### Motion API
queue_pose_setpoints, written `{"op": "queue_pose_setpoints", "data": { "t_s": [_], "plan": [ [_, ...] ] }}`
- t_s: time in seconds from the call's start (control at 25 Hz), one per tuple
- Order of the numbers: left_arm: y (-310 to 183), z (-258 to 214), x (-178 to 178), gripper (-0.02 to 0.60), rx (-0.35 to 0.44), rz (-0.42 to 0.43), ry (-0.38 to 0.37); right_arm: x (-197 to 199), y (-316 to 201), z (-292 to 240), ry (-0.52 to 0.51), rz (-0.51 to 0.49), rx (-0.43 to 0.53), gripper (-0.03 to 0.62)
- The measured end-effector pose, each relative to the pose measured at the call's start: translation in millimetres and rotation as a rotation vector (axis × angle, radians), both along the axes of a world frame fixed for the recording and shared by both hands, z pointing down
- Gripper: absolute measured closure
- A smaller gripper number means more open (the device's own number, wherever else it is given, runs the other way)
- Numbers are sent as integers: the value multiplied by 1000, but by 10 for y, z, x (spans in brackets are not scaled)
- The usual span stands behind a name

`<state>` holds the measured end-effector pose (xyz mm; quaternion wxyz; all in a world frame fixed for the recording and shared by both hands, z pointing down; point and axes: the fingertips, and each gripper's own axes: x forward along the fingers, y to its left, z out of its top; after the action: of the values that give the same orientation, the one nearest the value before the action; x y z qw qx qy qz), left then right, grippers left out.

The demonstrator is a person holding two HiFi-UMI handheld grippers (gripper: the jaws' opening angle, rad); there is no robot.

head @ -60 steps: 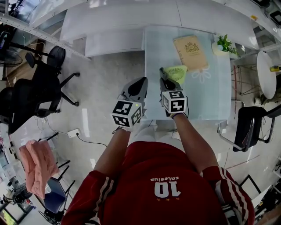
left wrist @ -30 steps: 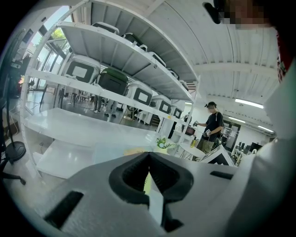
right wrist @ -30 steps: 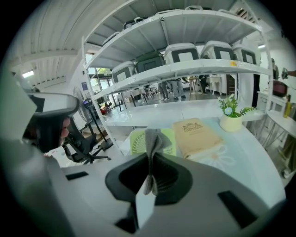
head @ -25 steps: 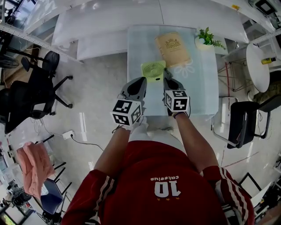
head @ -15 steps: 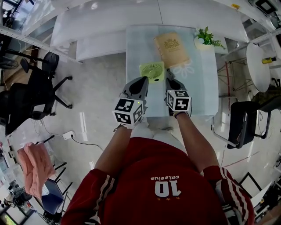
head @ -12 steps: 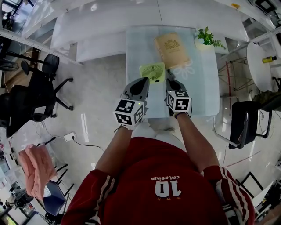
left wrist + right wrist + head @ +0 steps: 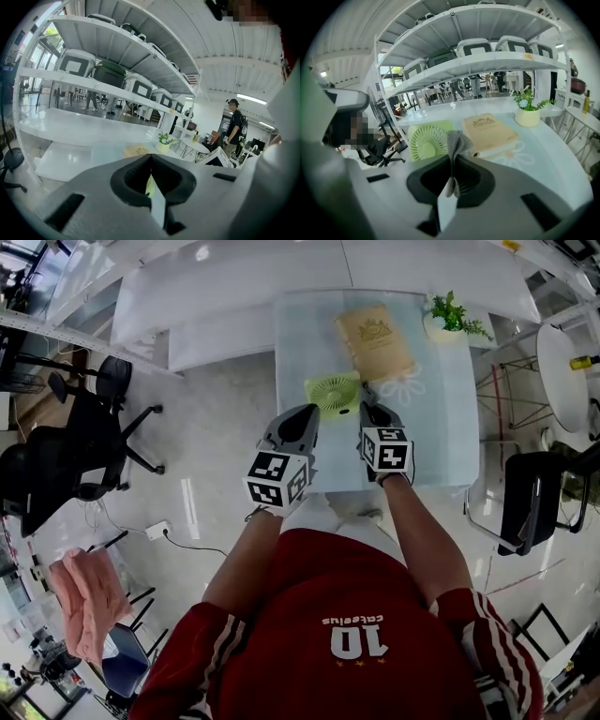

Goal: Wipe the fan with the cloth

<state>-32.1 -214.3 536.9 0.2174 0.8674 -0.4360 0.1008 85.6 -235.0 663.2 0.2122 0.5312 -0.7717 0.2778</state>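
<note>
Pale green, the fan sits on the glass-topped table in the upper middle of the head view, near the table's left edge, with its round grille turned toward the right gripper's camera. Just to its upper right lies a tan book, and further right, at the table's corner, stands a small potted plant.

The right gripper is clamped on a grey cloth. A fold of it stands up out of the closed jaws, and in the right gripper view that fold covers the fan's right edge and the book's near left corner. Whether the cloth touches the fan I cannot tell.

The left gripper sits just at the fan's lower left in the head view, its jaws pressed together with nothing between them. In the left gripper view its own grey body hides nearly the whole table, so the fan shows only as a green sliver through the gap below the tips.

Black office chairs stand at the left of the head view, and a pink towel hangs at the lower left. A dark chair and a round white table are at the right edge. White shelving with lidded bins fills the top of both gripper views, and a person in dark clothes stands at the right of the left gripper view
</note>
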Motion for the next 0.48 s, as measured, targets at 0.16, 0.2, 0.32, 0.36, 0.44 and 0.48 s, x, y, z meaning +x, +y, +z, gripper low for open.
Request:
{"op": "queue_pose_setpoints", "data": {
  "t_s": [0.16,0.2,0.32,0.36,0.44,0.48],
  "plan": [
    [-10,-11,-4,577,-9,3,-6,13,20,57,-5,10,-21,571],
    [-16,-22,-5,577,-10,3,-6,18,24,60,-7,14,-25,571],
    [-33,-65,-2,577,-14,1,-4,18,18,64,-7,13,-31,571],
    [-31,-81,8,577,-14,0,-2,18,12,65,-7,12,-31,571],
    [-14,-106,32,577,-14,2,1,22,2,68,-7,9,-29,571],
    [-2,-110,37,577,-14,3,1,20,-1,73,-7,8,-28,571]
  ]
}}
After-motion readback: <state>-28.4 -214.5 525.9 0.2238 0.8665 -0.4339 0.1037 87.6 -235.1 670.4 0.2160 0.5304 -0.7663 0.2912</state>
